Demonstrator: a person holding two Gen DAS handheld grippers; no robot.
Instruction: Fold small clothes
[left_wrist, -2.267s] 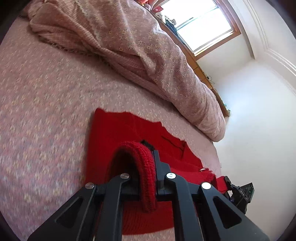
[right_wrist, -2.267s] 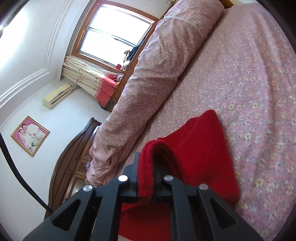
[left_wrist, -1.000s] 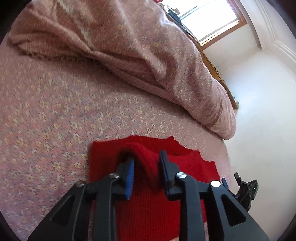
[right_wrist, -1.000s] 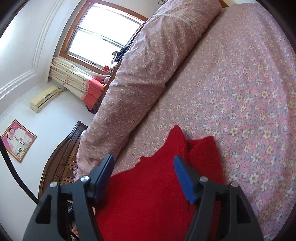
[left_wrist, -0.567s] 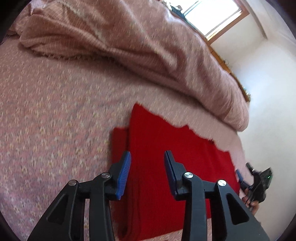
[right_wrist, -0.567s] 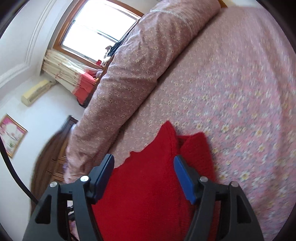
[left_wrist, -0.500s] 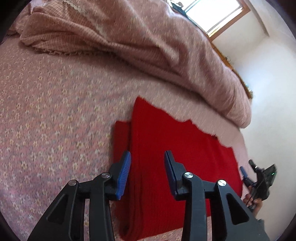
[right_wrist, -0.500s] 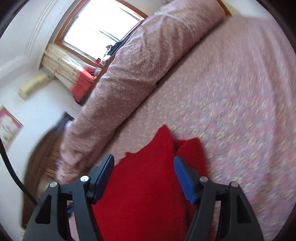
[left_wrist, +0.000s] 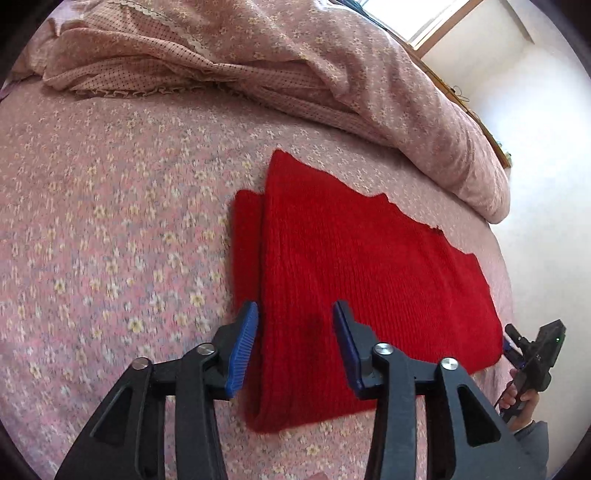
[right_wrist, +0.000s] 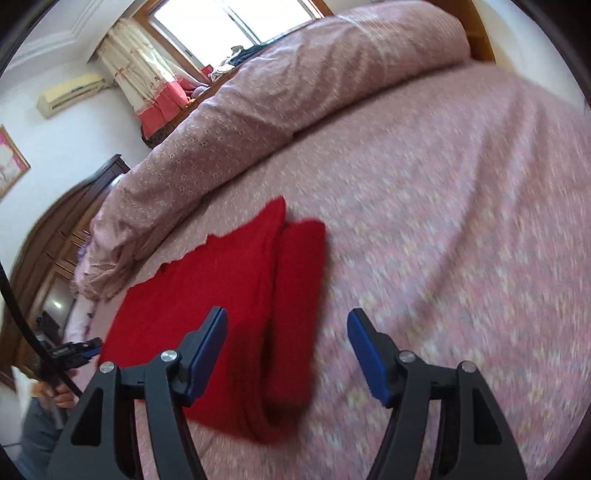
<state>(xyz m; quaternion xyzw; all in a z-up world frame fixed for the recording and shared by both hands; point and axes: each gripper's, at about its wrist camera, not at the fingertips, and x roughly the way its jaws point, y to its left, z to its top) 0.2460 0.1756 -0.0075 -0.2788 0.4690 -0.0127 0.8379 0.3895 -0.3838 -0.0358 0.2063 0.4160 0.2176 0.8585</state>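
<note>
red sweater (left_wrist: 351, 266) folded flat — grippers (left_wrist: 295, 332) apart

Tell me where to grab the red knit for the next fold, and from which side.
Judging by how it lies, take the red knit at its near corners. It lies flat on the floral bedspread, with doubled layers along each side edge. The left hand-held gripper and the right hand-held gripper, both open, could come in low from the near side, each pinching all the layers at its own corner.

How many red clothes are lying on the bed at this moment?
1. A single red knitted garment, folded, lies flat on the floral bed, below the rolled quilt. More may lie outside the views.
</note>
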